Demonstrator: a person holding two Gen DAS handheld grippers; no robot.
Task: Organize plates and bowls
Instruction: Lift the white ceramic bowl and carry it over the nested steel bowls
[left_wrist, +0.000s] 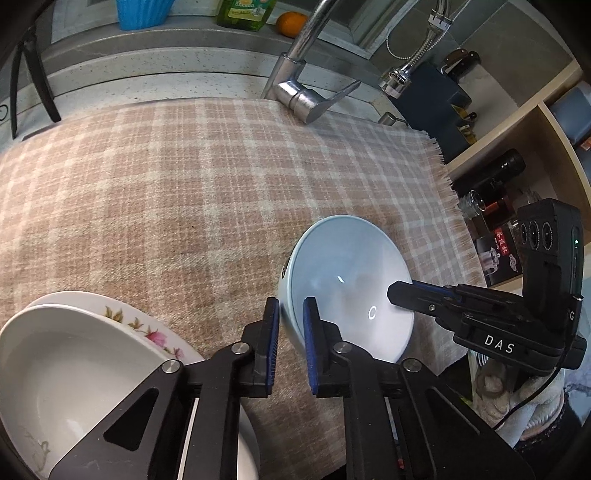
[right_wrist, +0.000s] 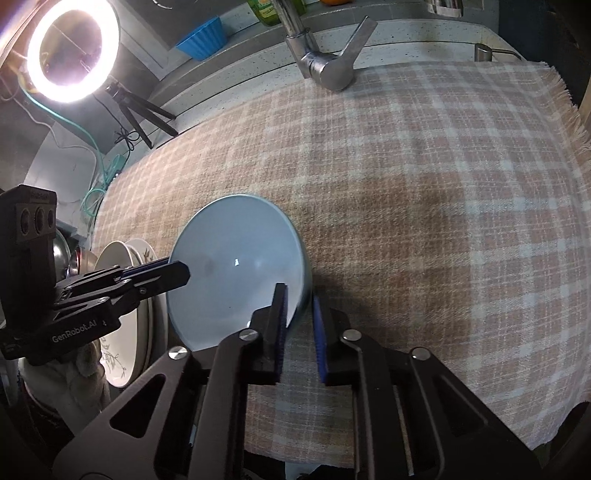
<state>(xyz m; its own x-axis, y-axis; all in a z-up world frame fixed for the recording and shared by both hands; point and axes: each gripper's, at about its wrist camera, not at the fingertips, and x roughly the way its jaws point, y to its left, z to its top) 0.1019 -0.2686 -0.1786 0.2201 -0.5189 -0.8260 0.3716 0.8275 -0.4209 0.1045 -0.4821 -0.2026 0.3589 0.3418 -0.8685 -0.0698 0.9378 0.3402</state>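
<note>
A pale blue bowl (left_wrist: 351, 280) (right_wrist: 229, 273) rests on the checked cloth (left_wrist: 166, 184), tipped a little. My left gripper (left_wrist: 291, 306) is shut on its near-left rim, which runs between the blue pads. My right gripper (right_wrist: 299, 295) is shut on the opposite rim; the left wrist view shows it reaching in from the right (left_wrist: 397, 291). In the right wrist view the left gripper (right_wrist: 181, 273) comes in from the left edge. A white deep plate (left_wrist: 74, 369) lies on a floral plate (left_wrist: 147, 328) at the lower left, also visible as plates (right_wrist: 114, 332).
A chrome faucet (left_wrist: 295, 85) (right_wrist: 325, 62) stands behind the cloth. A wooden shelf with bottles (left_wrist: 498, 177) borders the right side. A ring light (right_wrist: 72, 48) on a tripod stands at the left. A blue cup (left_wrist: 142, 13), a soap bottle (left_wrist: 243, 13) and an orange (left_wrist: 291, 23) sit on the back ledge.
</note>
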